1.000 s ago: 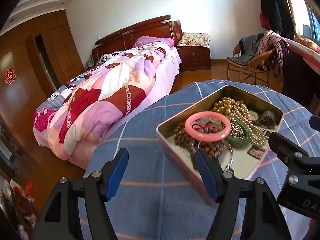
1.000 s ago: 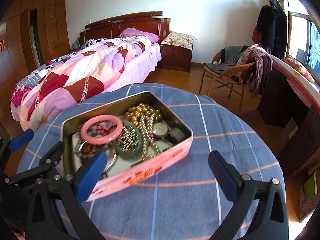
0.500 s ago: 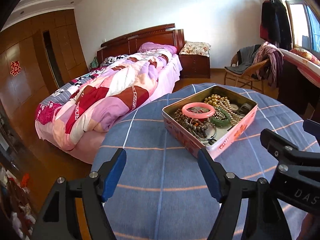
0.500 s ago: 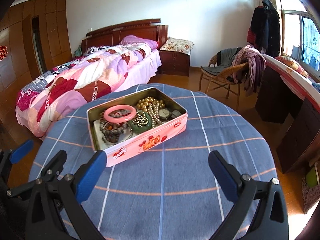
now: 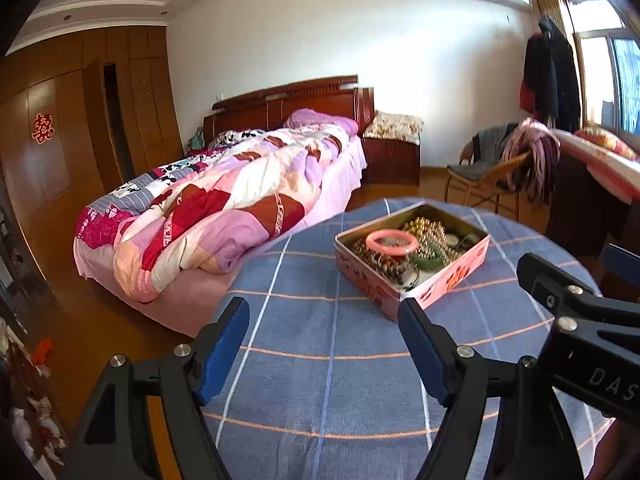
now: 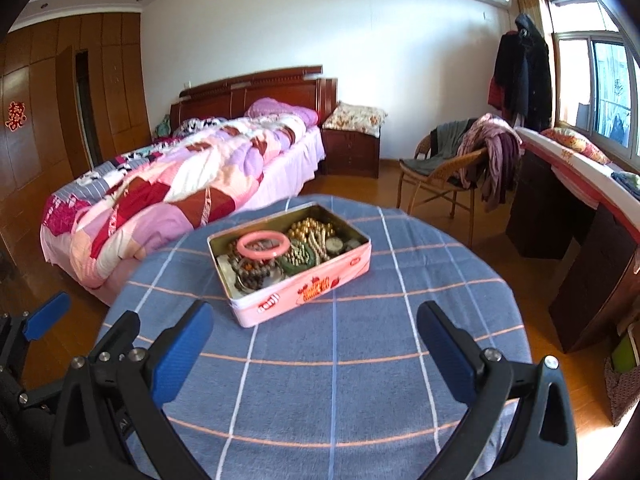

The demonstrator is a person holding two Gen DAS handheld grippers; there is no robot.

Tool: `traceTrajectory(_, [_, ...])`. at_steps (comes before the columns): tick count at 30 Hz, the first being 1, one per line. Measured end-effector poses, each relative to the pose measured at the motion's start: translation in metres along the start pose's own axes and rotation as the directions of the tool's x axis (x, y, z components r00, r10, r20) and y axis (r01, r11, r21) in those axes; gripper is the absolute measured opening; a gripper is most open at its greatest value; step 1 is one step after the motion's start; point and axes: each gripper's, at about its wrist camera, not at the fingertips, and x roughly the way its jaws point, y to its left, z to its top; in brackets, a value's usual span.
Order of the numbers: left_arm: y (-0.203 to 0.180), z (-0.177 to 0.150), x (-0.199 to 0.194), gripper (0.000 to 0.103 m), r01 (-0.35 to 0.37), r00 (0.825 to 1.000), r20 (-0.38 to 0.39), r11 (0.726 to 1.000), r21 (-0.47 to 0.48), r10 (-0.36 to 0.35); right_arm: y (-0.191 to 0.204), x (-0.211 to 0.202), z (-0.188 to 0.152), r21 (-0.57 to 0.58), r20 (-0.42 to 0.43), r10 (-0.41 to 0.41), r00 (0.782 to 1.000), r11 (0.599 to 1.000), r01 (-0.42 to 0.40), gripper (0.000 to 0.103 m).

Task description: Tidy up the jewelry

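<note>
A pink tin (image 6: 304, 292) sits mid-tabletop (image 6: 360, 380), lidless, holding a pink bangle (image 6: 263, 244), green bangle (image 6: 298, 263), gold beads (image 6: 314, 228) and a watch (image 6: 334, 244). Left tongs (image 5: 324, 344) and right tongs (image 6: 316, 348) hover spread wide, gripping nothing.

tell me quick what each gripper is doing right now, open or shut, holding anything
Left gripper: open, holding nothing, short of the pink tin.
Right gripper: open, holding nothing, also short of the tin.
</note>
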Motion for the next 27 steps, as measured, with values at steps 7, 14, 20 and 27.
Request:
traceTrajectory(7, [0.009, 0.011, -0.036, 0.083, 0.01, 0.996, 0.09, 1.0, -0.025, -0.007, 0.007, -0.04, 0.011, 0.0, 0.123, -0.038, 0.992, 0.999, 0.038, 0.103])
traceTrajectory(14, [0.014, 0.02, -0.064, 0.086, 0.032, 0.988, 0.152, 0.999, -0.041, -0.026, 0.011, -0.069, 0.022, 0.005, 0.214, -0.038, 0.976, 0.999, 0.037, 0.103])
traceTrajectory(20, [0.016, 0.025, -0.079, 0.087, 0.039, 0.981, 0.19, 0.998, -0.05, -0.029, 0.016, -0.08, 0.022, -0.001, 0.271, -0.057, 0.961, 0.998, 0.059, 0.103])
traceTrajectory(27, [0.016, 0.024, -0.08, 0.087, 0.036, 0.982, 0.189, 0.998, -0.049, -0.026, 0.018, -0.077, 0.023, -0.005, 0.267, -0.055, 0.962, 0.998, 0.059, 0.103])
